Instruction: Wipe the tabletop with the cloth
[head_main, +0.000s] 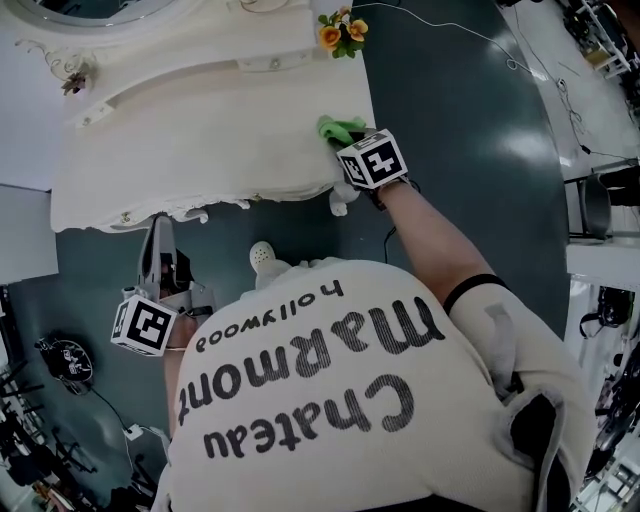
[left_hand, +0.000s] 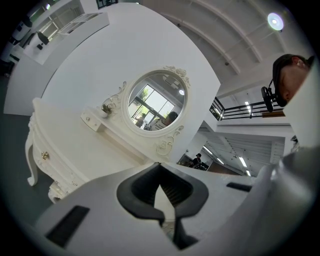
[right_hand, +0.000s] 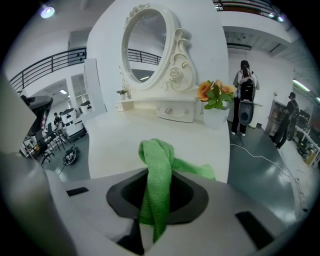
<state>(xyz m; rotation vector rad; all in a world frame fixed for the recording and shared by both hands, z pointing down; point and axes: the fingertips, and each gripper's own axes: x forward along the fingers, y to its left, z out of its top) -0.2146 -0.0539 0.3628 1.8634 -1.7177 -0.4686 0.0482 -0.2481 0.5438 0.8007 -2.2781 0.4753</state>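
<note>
The right hand-held gripper (head_main: 350, 146) was clamped on the green cloth (head_main: 340, 128), a twisted fold of it running up between the jaws and the loose end spilling out ahead. The cloth sat on the near right corner of the white table (head_main: 200, 150), close to the edge. From there nearly all the bare top stretched off to the person's left, so the wipe probably had to run that way along the table's length. A flower pot (head_main: 343, 32) stood further back on that same side. The left hand-held gripper (head_main: 158, 262) hung low off the front edge, jaws together, holding nothing, well apart from the cloth.
</note>
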